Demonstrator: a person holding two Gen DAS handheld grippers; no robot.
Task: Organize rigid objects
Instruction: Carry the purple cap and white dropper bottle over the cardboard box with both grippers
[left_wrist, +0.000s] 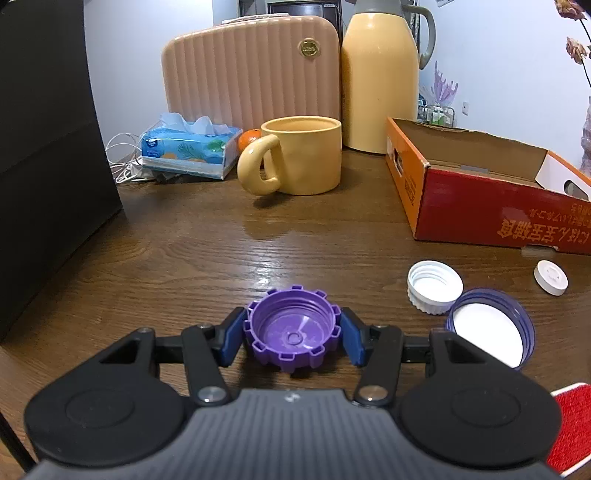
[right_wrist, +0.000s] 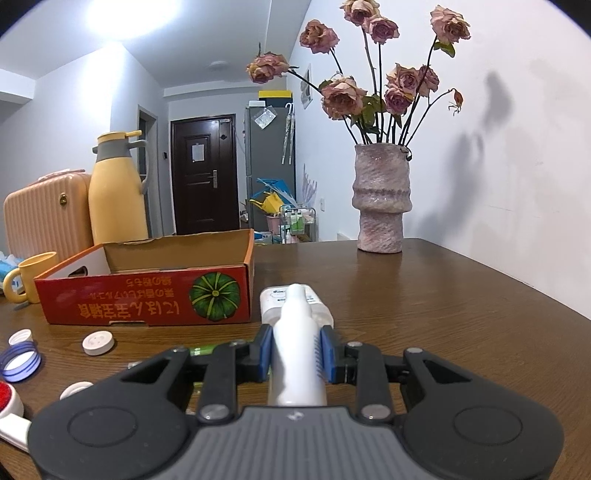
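Two grippers are ours: the left gripper (left_wrist: 291, 338) has its blue pads set against both sides of a purple notched plastic cap (left_wrist: 291, 329), which lies open side up on the dark wooden table (left_wrist: 207, 251). Beside it lie a white ribbed cap (left_wrist: 434, 287), a blue-rimmed lid with a white liner (left_wrist: 489, 336) and a small white round cap (left_wrist: 550, 277), near the red and orange cardboard box (left_wrist: 476, 206). Our right gripper (right_wrist: 296, 354) is clamped on a white plastic bottle (right_wrist: 296, 354) that points toward the pink textured vase (right_wrist: 380, 199).
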